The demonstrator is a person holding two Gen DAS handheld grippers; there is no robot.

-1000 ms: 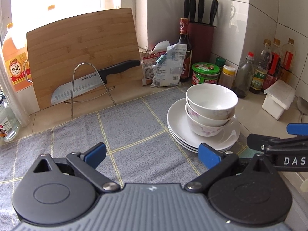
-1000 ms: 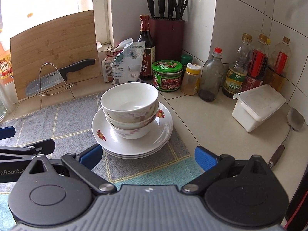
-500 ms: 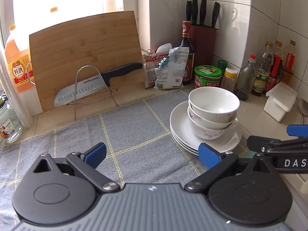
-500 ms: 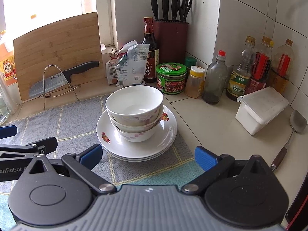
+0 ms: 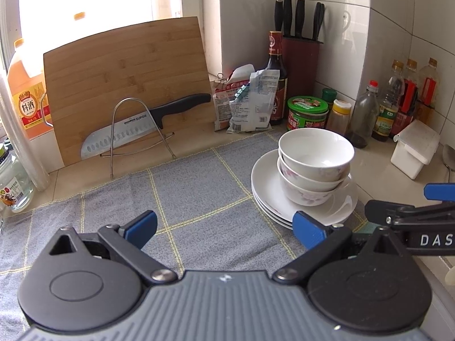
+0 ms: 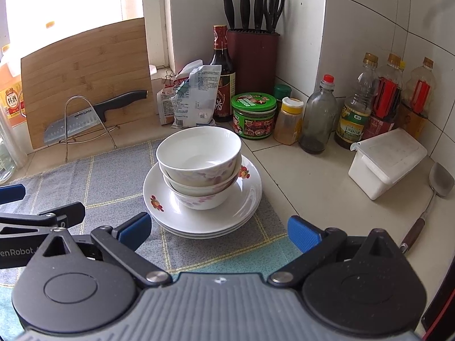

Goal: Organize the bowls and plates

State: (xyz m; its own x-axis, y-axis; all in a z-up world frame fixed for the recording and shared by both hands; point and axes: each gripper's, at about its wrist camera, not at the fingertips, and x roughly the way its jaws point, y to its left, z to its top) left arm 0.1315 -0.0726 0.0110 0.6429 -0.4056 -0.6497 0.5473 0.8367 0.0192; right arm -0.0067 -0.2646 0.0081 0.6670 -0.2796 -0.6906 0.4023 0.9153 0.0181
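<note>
White floral bowls (image 6: 199, 167) nested on stacked plates (image 6: 244, 213)

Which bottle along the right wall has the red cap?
The clear, nearly empty glass bottle beside the yellow-capped jar. The bottles further right have brownish-gold caps.

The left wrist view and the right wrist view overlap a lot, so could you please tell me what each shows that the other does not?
Only the left wrist view shows the glass jar at the far left edge. Only the right wrist view shows the scissors in the knife block and the spatula's wooden handle. Both show the stacked bowls on the plates, the cutting board, the cleaver, and both open grippers: left, right.
</note>
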